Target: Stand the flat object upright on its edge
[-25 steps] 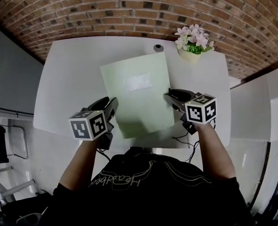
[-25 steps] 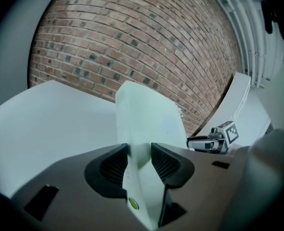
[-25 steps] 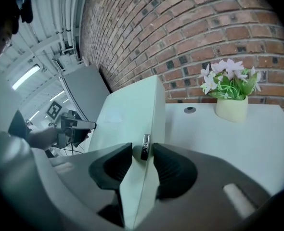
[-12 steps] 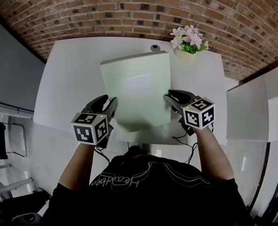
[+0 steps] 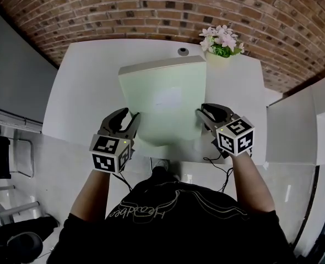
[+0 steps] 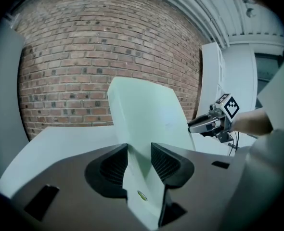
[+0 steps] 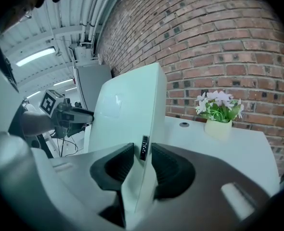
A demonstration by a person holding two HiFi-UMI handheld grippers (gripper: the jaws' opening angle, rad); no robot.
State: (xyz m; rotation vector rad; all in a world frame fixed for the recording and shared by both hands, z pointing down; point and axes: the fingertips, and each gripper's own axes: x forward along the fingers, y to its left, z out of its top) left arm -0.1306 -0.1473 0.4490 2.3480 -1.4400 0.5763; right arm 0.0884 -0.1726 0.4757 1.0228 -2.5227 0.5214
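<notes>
A pale green flat book [image 5: 162, 100] is tilted up steeply over the white table [image 5: 80, 92], its near edge low and its far edge raised. My left gripper [image 5: 126, 116] is shut on its lower left edge, and in the left gripper view both pads press the book [image 6: 147, 119]. My right gripper [image 5: 206, 111] holds the lower right edge. In the right gripper view its jaws are closing, with the book's edge [image 7: 132, 105] filling the gap between the pads. Each gripper shows in the other's view, the right gripper [image 6: 212, 124] and the left gripper [image 7: 67, 114].
A small pot of pink flowers [image 5: 222, 45] stands at the table's far right, next to a round cable grommet [image 5: 183, 51]. A brick wall runs behind the table. A white cabinet [image 5: 294, 125] stands to the right, and cables [image 5: 215, 158] hang at the near edge.
The book has swung from lying low to a steeper, more upright tilt, its far edge rising. Both grippers kept their hold on its side edges and shifted slightly.
</notes>
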